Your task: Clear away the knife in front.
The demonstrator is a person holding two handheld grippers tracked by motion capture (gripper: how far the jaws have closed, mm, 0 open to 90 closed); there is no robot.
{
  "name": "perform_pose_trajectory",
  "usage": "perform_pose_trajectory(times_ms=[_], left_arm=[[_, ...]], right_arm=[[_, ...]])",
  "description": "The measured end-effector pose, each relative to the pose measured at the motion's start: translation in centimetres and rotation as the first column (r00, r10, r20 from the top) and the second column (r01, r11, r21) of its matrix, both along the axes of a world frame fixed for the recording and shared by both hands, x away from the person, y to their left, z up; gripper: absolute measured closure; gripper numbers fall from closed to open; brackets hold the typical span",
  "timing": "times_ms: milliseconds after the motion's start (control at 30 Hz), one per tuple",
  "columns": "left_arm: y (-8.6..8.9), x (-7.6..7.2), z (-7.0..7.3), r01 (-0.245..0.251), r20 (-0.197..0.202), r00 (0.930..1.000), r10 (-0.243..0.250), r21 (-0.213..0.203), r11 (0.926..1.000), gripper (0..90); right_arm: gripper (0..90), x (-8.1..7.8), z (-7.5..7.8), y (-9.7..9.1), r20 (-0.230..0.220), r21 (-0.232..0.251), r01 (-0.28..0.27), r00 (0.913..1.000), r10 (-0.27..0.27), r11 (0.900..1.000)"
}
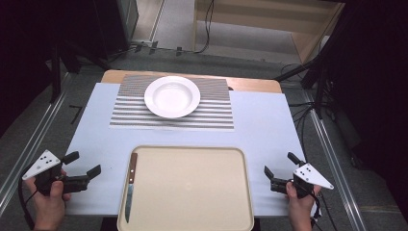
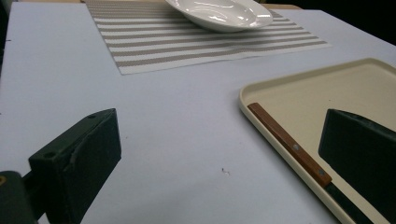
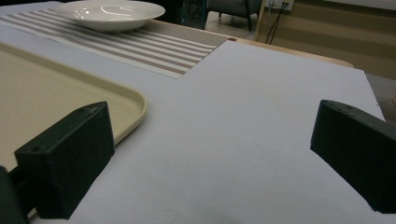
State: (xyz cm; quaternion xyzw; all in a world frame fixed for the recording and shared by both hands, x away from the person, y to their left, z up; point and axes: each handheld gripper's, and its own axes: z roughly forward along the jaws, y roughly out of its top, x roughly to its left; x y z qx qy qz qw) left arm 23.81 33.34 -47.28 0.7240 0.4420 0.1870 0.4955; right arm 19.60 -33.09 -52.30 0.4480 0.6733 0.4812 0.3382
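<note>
High view: left gripper [image 1: 82,166] jaws apart, empty, just left of beige rectangular plastic tray [image 1: 192,156]; right gripper [image 1: 280,165] likewise parted, empty, right of tray. Wooden-handled steel knife [image 1: 131,186] along tray's left edge, nearer left gripper, long axis near-to-far, blade toward person. Farther off, white round ceramic plate [image 1: 172,96] on striped woven placemat [image 1: 214,113].

The counter [image 1: 269,125] has a pale blue-white top and stands on a grey floor [image 1: 183,29]. Behind it is a light wooden cabinet [image 1: 269,19], with black cables [image 1: 208,24] lying near. Metal rails [image 1: 29,144] run along both sides; the corners are dark.
</note>
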Motion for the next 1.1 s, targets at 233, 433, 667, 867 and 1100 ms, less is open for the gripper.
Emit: perform_pose_trajectory(times_ms=[233,433,667,867,1100], left_arm=[[1.1,0.0,-0.1,-0.025,-0.001,0.9997,0.025,-0.005,0.9997,0.0],[1.9,-0.1,-0.1,-0.047,0.001,0.9989,0.047,-0.009,0.9988,0.0],[2.8,-0.3,-0.1,-0.066,0.006,0.9978,0.066,-0.017,0.9977,0.0],[3.3,-0.3,-0.3,-0.075,0.010,0.9971,0.076,-0.023,0.9969,0.0],[3.6,-0.2,-1.0,-0.077,-0.002,0.9970,0.077,-0.037,0.9963,0.0]], right_arm=[[0.0,0.0,0.0,0.0,0.000,0.000,0.000,1.0000,0.000,1.0000],[0.0,0.0,0.0,0.0,-0.001,0.001,0.000,1.0000,0.000,1.0000],[0.0,0.0,0.0,0.0,-0.001,0.002,0.001,1.0000,-0.001,1.0000],[0.0,0.0,0.0,0.0,-0.001,0.001,0.001,1.0000,-0.001,1.0000],[0.0,0.0,0.0,0.0,-0.001,0.001,0.001,1.0000,-0.001,1.0000]])
